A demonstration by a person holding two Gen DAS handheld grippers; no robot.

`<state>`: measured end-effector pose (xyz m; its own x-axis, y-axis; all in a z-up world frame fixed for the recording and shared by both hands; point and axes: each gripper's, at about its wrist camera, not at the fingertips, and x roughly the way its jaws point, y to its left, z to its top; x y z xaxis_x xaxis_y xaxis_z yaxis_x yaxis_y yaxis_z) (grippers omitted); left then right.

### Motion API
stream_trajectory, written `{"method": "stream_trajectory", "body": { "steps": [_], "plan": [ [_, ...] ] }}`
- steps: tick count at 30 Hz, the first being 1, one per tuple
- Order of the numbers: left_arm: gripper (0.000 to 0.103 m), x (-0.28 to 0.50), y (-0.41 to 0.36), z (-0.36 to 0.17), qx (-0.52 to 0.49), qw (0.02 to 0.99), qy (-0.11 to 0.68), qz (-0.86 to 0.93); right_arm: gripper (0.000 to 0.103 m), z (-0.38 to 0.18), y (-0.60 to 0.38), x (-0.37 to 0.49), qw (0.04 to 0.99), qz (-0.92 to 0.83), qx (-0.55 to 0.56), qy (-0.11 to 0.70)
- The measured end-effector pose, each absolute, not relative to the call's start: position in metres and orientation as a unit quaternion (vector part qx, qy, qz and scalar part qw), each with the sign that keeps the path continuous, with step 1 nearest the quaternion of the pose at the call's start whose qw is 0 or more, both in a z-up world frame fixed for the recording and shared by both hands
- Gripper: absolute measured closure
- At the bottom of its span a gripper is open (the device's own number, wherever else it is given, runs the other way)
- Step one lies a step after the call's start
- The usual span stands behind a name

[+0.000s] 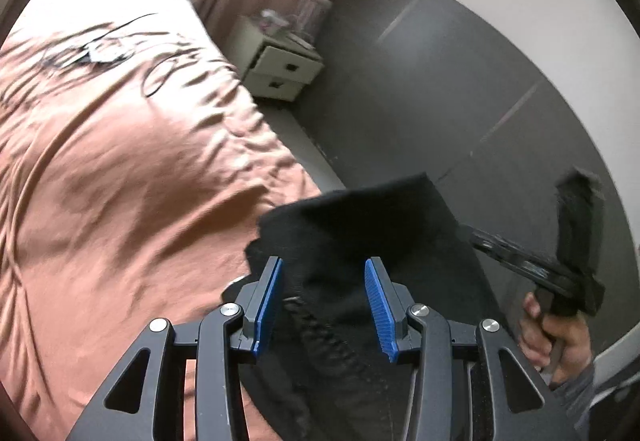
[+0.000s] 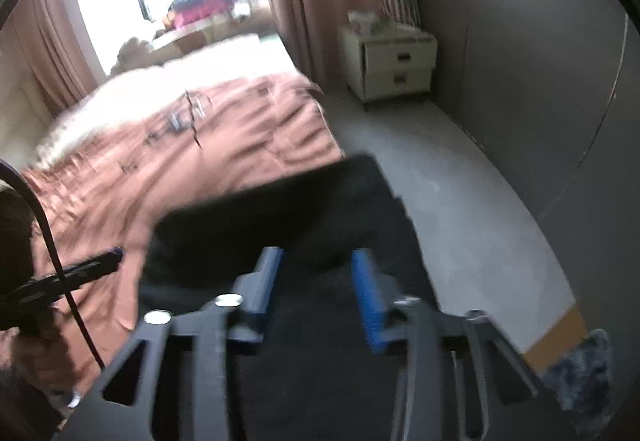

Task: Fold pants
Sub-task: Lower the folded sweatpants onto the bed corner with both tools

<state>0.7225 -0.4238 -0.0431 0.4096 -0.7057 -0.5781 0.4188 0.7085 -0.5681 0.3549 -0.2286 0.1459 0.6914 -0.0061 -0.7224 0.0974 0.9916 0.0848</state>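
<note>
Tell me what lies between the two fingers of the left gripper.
In the left wrist view, the open left gripper has only the black pants between its blue pads. The cloth does not visibly touch either pad.

The pants (image 1: 360, 241) lie over the bed's (image 1: 120, 181) near corner, at six o'clock in both views, partly overhanging toward the floor (image 2: 460, 201). The left gripper (image 1: 323, 305) hovers above them; the right gripper (image 2: 316, 289) likewise. The nightstand (image 2: 394, 69) stands at one o'clock, against the wall (image 2: 540, 61), beside the curtain (image 2: 296, 1).
</note>
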Motion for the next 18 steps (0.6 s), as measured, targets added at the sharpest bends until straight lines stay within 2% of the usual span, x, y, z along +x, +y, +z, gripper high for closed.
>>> {"method": "stream_trajectory", "body": {
  "steps": [2,12,18],
  "plan": [
    [0.058,0.727,-0.433,-0.046,-0.163,0.821,0.424,-0.347,0.086,0.143,-0.237,0.369,0.910,-0.035,0.057,0.410],
    [0.060,0.781,-0.467,-0.085,-0.142,0.819,0.452,-0.324,0.089,0.129,-0.258,0.432,0.883,-0.074,0.123,0.446],
    [0.060,0.786,-0.471,-0.100,-0.122,0.821,0.464,-0.309,0.089,0.095,-0.273,0.443,0.867,-0.079,0.148,0.468]
  ]
}}
